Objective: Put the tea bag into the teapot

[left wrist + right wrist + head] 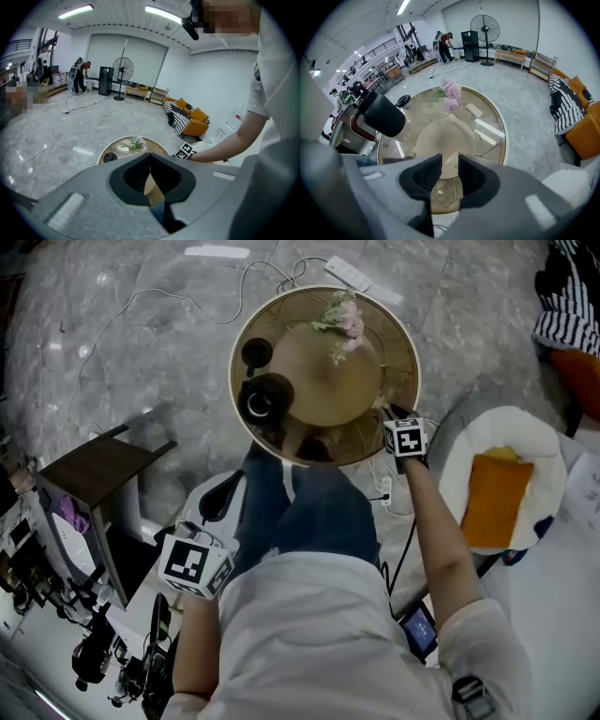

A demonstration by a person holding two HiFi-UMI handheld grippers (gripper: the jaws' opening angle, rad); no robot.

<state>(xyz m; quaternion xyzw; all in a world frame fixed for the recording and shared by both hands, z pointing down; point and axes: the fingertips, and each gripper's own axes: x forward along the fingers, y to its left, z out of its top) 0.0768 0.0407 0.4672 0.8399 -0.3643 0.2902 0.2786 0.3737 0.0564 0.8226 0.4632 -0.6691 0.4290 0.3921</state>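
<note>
The dark teapot (262,399) stands open at the left of the round glass table (405,352), with its lid (256,354) just beyond it. In the right gripper view the teapot (384,116) looms at the left. My right gripper (388,414) hovers over the table's near right rim; its jaws (450,167) stand open with nothing between them. My left gripper (192,538) is held low by the person's lap, off the table, and its jaws (150,156) meet at the tips. I cannot make out the tea bag.
Pink flowers (343,319) and a beige mat (328,381) lie on the table. A dark stool (98,465) stands at the left, and a white seat with an orange cushion (495,500) at the right. Cables and a power strip (348,274) cross the floor.
</note>
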